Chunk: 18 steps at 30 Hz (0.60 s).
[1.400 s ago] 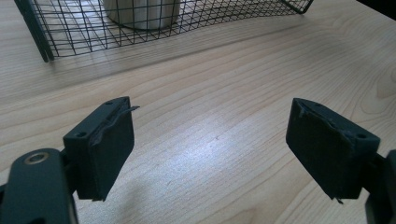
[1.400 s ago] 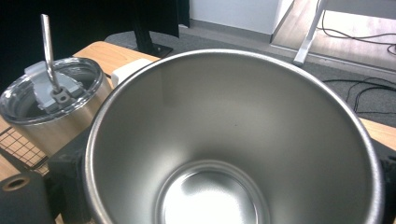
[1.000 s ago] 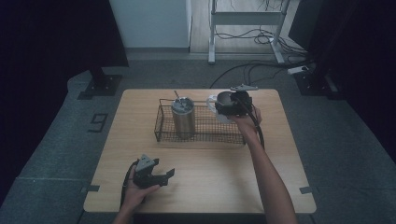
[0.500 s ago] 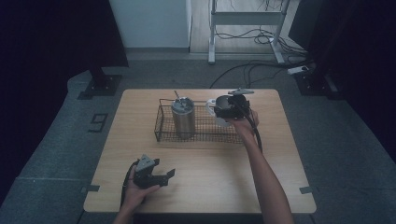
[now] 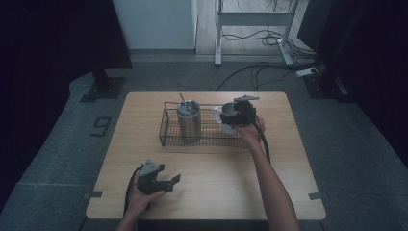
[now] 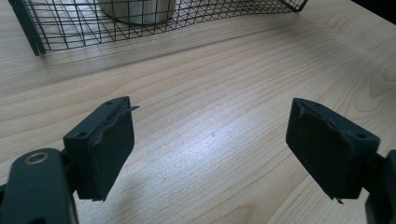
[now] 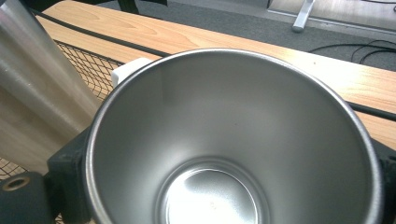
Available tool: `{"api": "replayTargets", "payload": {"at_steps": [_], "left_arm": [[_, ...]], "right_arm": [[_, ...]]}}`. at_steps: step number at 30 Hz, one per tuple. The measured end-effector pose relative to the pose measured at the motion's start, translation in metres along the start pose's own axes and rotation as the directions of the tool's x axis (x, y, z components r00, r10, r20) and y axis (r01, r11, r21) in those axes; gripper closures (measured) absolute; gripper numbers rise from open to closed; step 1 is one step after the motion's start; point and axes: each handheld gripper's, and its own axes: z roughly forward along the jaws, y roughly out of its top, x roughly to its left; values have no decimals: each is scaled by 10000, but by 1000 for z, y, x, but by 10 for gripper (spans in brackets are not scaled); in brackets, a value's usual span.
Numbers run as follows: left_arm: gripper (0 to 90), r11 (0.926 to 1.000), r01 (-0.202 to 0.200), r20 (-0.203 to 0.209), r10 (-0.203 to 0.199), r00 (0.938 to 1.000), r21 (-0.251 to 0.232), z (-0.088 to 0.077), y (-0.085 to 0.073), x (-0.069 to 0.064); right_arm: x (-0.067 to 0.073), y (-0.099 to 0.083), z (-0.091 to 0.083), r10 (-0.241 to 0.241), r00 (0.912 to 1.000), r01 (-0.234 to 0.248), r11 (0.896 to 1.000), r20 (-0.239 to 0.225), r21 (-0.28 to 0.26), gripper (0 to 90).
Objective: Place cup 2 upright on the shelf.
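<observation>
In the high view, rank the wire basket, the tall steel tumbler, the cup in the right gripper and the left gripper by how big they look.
1. wire basket
2. tall steel tumbler
3. left gripper and cup held in the right gripper look similar; the cup is partly hidden, so unranked.

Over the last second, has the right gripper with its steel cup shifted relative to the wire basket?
Yes. The right gripper, shut on the steel cup, has moved left along the wire basket, toward the tall steel tumbler.
</observation>
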Motion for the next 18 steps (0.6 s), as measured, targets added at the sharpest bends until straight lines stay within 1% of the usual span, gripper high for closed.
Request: {"api": "replayTargets", "payload": {"at_steps": [18], "left_arm": [[158,9997,-107,58,106,9999,236,5,-2,-3]], "right_arm": [[-3,-13,15,96,9998,-104,9991,197,399,67]]}}
